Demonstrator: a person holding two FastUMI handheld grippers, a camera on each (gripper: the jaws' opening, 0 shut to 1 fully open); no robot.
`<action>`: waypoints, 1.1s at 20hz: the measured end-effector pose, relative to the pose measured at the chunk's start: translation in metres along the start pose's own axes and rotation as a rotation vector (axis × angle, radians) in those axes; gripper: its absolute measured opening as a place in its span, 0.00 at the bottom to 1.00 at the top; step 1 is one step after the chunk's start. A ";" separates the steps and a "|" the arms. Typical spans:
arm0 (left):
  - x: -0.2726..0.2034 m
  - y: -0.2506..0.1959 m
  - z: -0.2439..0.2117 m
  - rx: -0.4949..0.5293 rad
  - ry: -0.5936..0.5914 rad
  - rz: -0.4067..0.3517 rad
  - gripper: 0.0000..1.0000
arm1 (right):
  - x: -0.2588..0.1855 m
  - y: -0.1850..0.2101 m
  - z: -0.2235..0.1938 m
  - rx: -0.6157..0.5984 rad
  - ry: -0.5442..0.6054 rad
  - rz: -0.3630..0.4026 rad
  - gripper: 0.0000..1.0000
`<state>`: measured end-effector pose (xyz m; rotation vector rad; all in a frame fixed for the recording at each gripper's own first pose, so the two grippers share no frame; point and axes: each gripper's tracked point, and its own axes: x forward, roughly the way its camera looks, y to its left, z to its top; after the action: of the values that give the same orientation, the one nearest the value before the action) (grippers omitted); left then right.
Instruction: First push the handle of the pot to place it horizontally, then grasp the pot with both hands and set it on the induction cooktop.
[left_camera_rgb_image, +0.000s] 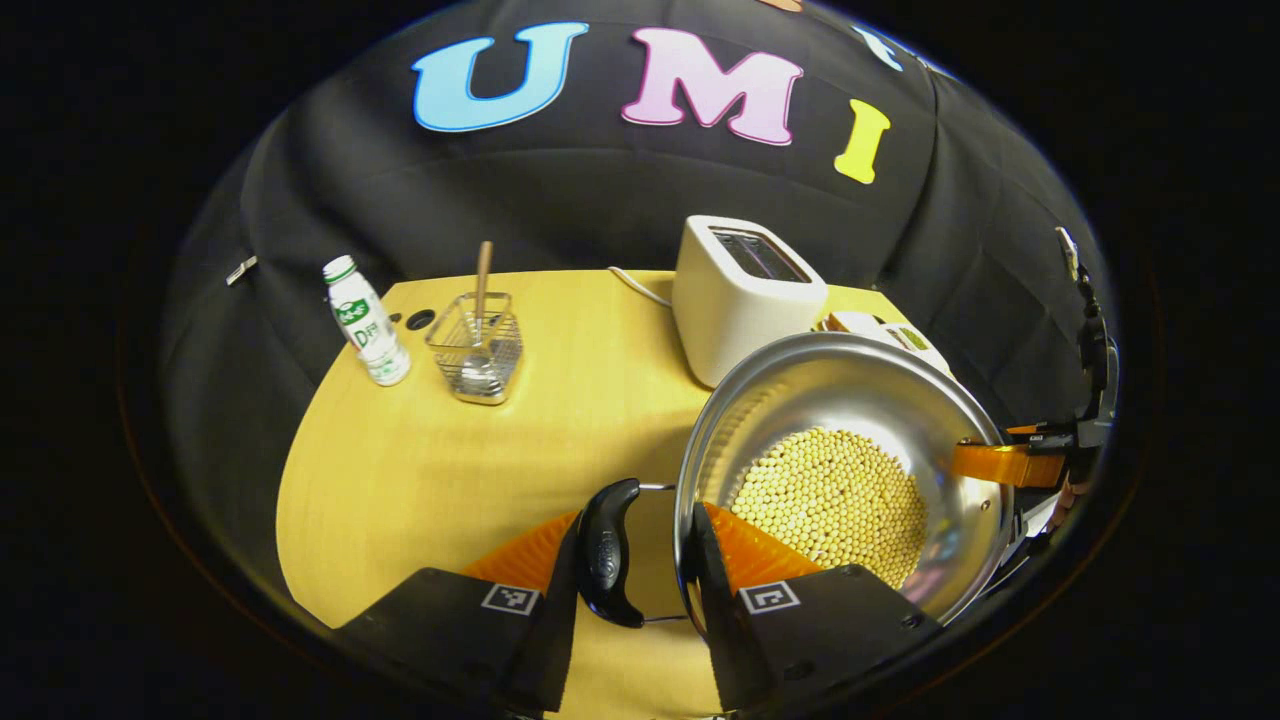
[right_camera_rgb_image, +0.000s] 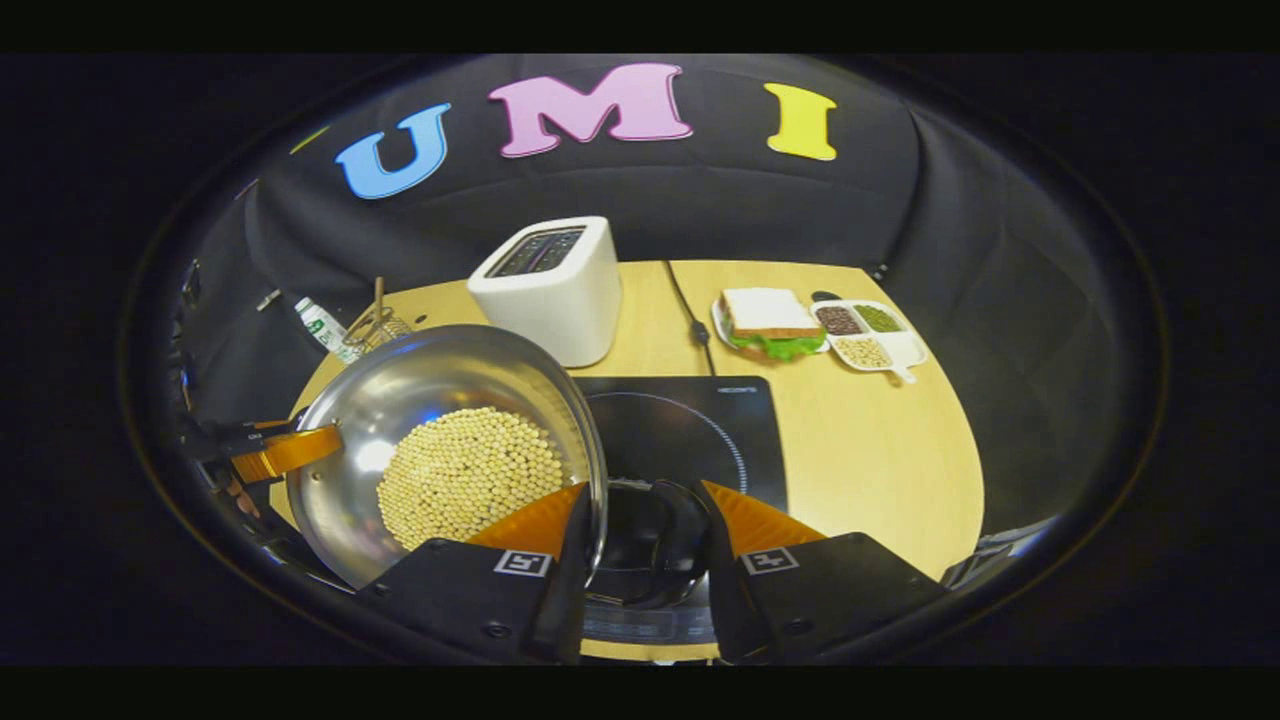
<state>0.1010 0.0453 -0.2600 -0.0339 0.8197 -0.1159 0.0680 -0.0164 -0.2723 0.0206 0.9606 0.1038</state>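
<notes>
A steel pot (left_camera_rgb_image: 850, 395) half full of pale yellow beans (left_camera_rgb_image: 830, 500) is held between both grippers. My left gripper (left_camera_rgb_image: 635, 560) is shut across the pot's near wall, with one finger outside the black side handle (left_camera_rgb_image: 608, 550) and the other inside the rim. Across the pot, the right gripper's finger (left_camera_rgb_image: 1010, 463) clamps the opposite rim. In the right gripper view, my right gripper (right_camera_rgb_image: 645, 540) is shut the same way over the other black handle (right_camera_rgb_image: 675, 540) and the rim of the pot (right_camera_rgb_image: 440, 385). The pot hangs over the left edge of the black induction cooktop (right_camera_rgb_image: 700, 420).
A white toaster (right_camera_rgb_image: 550, 280) stands behind the cooktop, its cord running back. A milk bottle (left_camera_rgb_image: 365, 322) and a wire basket (left_camera_rgb_image: 478, 350) with a spoon stand at the table's far left. A sandwich plate (right_camera_rgb_image: 770, 325) and a divided dish (right_camera_rgb_image: 870, 335) lie far right.
</notes>
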 end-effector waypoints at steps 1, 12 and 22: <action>0.003 -0.010 0.001 0.003 0.003 -0.006 0.58 | 0.000 -0.010 0.000 0.004 0.001 -0.006 0.53; 0.038 -0.077 0.007 0.019 0.030 -0.014 0.58 | 0.020 -0.083 -0.001 0.032 0.017 -0.006 0.53; 0.059 -0.079 0.005 0.004 0.035 0.014 0.58 | 0.046 -0.090 -0.002 0.034 0.032 0.012 0.53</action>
<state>0.1375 -0.0403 -0.2939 -0.0230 0.8549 -0.1054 0.0993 -0.1019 -0.3167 0.0555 0.9945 0.0989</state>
